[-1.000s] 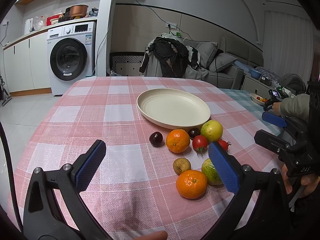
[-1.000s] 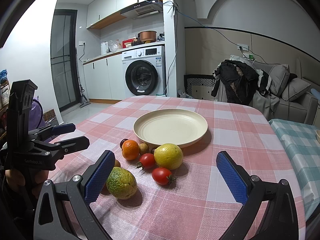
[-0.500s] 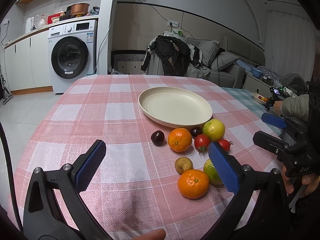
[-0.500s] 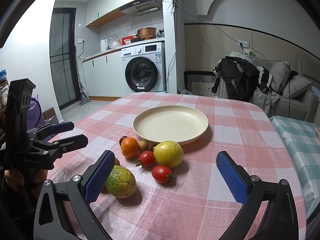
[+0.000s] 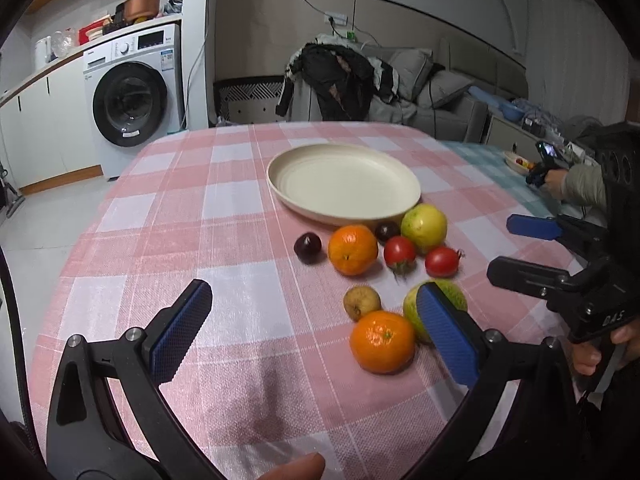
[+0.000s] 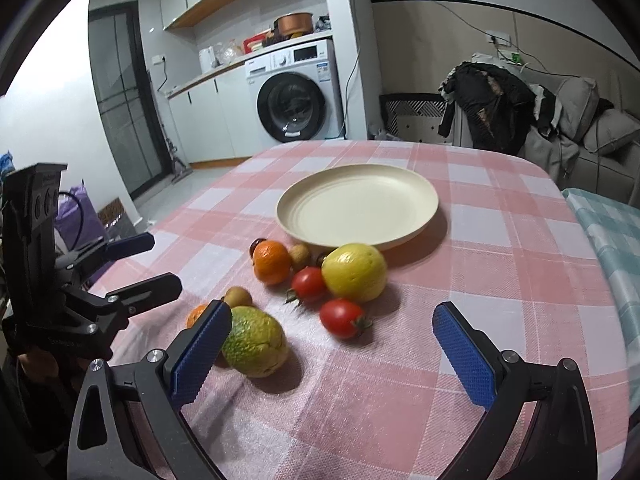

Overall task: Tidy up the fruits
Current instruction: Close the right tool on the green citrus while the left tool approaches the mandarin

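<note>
A cream plate (image 5: 344, 182) (image 6: 356, 206) sits bare on the pink checked table. In front of it lie several fruits: two oranges (image 5: 353, 249) (image 5: 382, 341), two tomatoes (image 5: 399, 251) (image 6: 341, 317), a yellow citrus (image 5: 423, 223) (image 6: 354, 271), a green citrus (image 6: 255, 341), a brown kiwi (image 5: 361, 302) and a dark plum (image 5: 307, 246). My left gripper (image 5: 316, 328) is open, hovering short of the near orange. My right gripper (image 6: 332, 354) is open just short of the green citrus and the near tomato. Neither holds anything.
The table edge (image 5: 72, 248) drops to the floor at the left. A washing machine (image 5: 128, 92) and a sofa with clothes (image 5: 344, 80) stand beyond the table. A teal cloth (image 6: 608, 232) covers a second surface at the right.
Both grippers have drawn closer to the fruit, which sits larger in both views. Nothing was grasped and no fruit has moved.
</note>
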Demonstrator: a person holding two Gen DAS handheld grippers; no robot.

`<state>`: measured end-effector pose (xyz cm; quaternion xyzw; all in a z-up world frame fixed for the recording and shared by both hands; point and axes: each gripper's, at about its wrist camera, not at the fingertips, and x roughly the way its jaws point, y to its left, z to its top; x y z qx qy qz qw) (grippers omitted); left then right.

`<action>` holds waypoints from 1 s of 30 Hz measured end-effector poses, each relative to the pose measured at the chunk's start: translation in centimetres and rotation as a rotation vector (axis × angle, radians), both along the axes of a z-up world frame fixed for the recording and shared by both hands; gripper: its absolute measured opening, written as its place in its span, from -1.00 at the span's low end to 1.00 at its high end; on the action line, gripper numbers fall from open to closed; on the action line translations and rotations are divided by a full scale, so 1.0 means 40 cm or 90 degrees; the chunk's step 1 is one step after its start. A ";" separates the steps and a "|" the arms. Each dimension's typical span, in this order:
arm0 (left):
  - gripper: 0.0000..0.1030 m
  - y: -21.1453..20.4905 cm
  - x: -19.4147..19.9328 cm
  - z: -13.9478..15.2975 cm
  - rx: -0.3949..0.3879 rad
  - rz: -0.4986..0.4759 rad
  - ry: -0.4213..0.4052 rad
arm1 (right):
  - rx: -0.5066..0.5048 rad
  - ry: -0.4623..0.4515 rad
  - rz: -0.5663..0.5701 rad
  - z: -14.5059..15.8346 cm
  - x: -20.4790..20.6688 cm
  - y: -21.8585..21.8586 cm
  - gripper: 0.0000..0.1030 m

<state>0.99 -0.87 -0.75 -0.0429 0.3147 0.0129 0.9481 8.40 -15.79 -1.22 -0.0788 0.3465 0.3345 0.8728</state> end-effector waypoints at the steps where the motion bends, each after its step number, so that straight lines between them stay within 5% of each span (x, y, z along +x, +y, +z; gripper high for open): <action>1: 0.98 -0.003 0.001 -0.005 -0.003 -0.005 0.007 | -0.002 0.015 0.008 -0.005 0.001 0.004 0.94; 5: 0.97 -0.012 0.015 -0.026 -0.014 -0.025 0.039 | -0.020 0.063 0.040 -0.030 0.001 0.028 0.61; 13: 0.87 -0.017 0.030 -0.056 -0.020 -0.054 0.074 | -0.001 0.114 0.095 -0.056 -0.011 0.060 0.58; 30: 0.65 -0.035 0.046 -0.080 -0.029 -0.096 0.121 | -0.004 0.174 0.125 -0.100 0.005 0.107 -0.02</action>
